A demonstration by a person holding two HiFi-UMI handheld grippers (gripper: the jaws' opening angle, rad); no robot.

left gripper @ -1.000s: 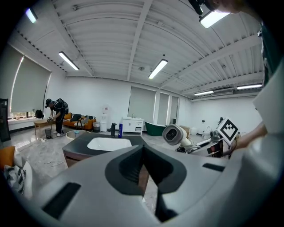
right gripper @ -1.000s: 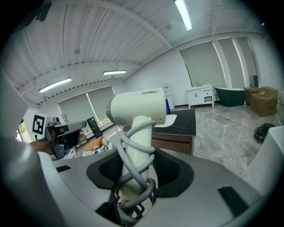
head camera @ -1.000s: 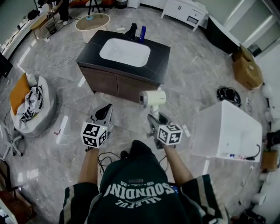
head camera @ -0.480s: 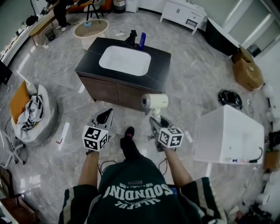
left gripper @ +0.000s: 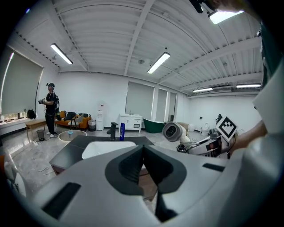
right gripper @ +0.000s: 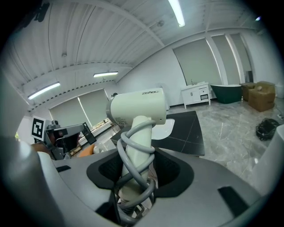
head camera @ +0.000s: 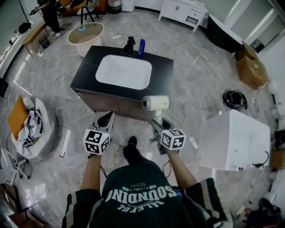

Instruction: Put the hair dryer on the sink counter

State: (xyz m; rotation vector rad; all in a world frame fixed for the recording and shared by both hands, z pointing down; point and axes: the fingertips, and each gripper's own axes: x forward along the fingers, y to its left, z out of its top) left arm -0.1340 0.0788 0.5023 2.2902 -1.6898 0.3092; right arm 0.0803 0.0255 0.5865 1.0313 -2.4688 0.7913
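A white hair dryer (head camera: 155,103) with its grey cord wound round the handle stands upright in my right gripper (head camera: 156,122), which is shut on the handle. Its head hangs just off the front right corner of the dark sink counter (head camera: 163,67), which holds a white basin. In the right gripper view the hair dryer (right gripper: 137,111) rises between the jaws, with the counter (right gripper: 191,129) behind it. My left gripper (head camera: 106,119) is shut and empty, in front of the cabinet. From the left gripper view the hair dryer (left gripper: 173,131) shows at the right, beyond the counter (left gripper: 71,148).
A black faucet (head camera: 130,44) and a blue bottle (head camera: 141,45) stand at the counter's back edge. A white box (head camera: 236,138) is on the right, a beanbag with clothes (head camera: 33,124) on the left. A round tub (head camera: 85,34) and a person (head camera: 49,13) are beyond the counter.
Both grippers and the hair dryer have come closer to the sink counter; the dryer's head now reaches its front right corner. The grip is unchanged.
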